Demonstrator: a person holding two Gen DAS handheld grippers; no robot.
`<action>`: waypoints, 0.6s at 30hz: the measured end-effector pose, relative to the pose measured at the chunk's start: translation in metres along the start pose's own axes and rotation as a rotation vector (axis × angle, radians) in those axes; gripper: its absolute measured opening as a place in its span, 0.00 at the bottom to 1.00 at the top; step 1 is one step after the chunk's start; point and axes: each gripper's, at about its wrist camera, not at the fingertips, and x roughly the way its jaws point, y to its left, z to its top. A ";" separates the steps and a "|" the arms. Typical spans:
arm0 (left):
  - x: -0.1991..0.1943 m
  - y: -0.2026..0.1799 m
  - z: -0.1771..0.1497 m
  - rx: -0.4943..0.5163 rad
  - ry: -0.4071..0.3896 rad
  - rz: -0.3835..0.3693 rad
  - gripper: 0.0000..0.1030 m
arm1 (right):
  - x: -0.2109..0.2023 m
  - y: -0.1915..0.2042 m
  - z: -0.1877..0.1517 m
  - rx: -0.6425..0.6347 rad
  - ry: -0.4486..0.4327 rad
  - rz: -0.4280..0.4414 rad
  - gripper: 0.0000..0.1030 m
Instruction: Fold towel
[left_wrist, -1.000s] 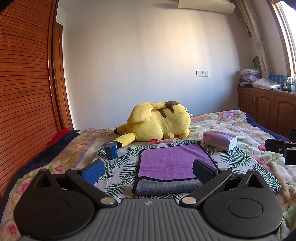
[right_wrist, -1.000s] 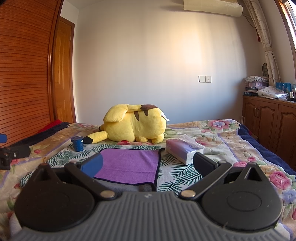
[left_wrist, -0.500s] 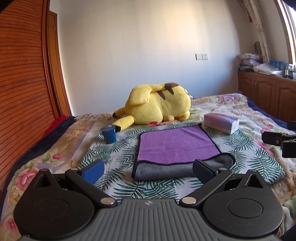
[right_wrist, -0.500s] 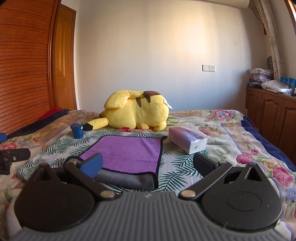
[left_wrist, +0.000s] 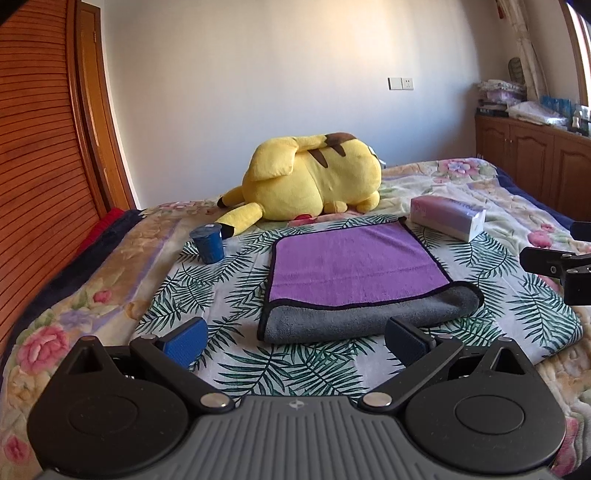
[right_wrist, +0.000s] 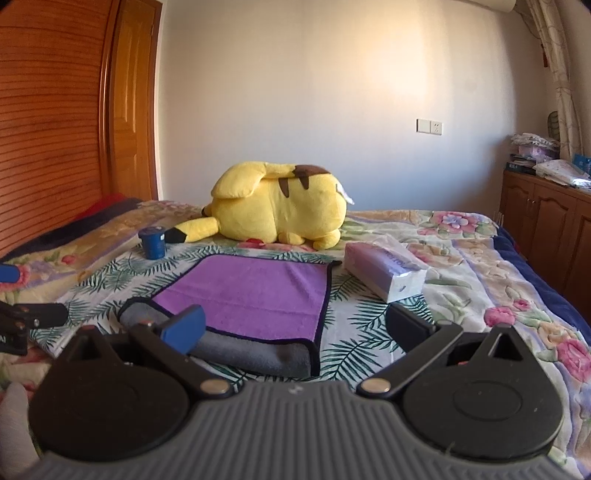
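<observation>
A purple towel (left_wrist: 351, 267) with a grey underside and black hem lies on the leaf-patterned bed, its near edge rolled over so the grey shows. It also shows in the right wrist view (right_wrist: 258, 299). My left gripper (left_wrist: 295, 338) is open and empty, hovering just short of the towel's near grey edge. My right gripper (right_wrist: 295, 326) is open and empty, over the towel's near right corner. The right gripper's tip shows at the right edge of the left wrist view (left_wrist: 554, 264).
A yellow plush toy (left_wrist: 314, 181) lies behind the towel. A blue cup (left_wrist: 208, 240) stands at the towel's far left. A tissue pack (left_wrist: 448, 216) lies at its far right. A wooden wardrobe (left_wrist: 37, 166) is at left, cabinets (left_wrist: 535, 162) at right.
Both grippers have tilted down and moved in toward the towel's near edge. More of the bed and the grey fold now shows. Both stay open and empty.
</observation>
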 end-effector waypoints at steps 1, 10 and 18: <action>0.003 0.000 0.000 0.001 0.004 -0.001 1.00 | 0.002 0.000 0.000 -0.002 0.005 0.003 1.00; 0.024 0.001 0.004 0.013 0.019 -0.010 1.00 | 0.024 0.005 0.000 -0.027 0.043 0.028 1.00; 0.045 0.008 0.008 0.004 0.039 -0.009 1.00 | 0.044 0.003 0.000 -0.024 0.071 0.045 1.00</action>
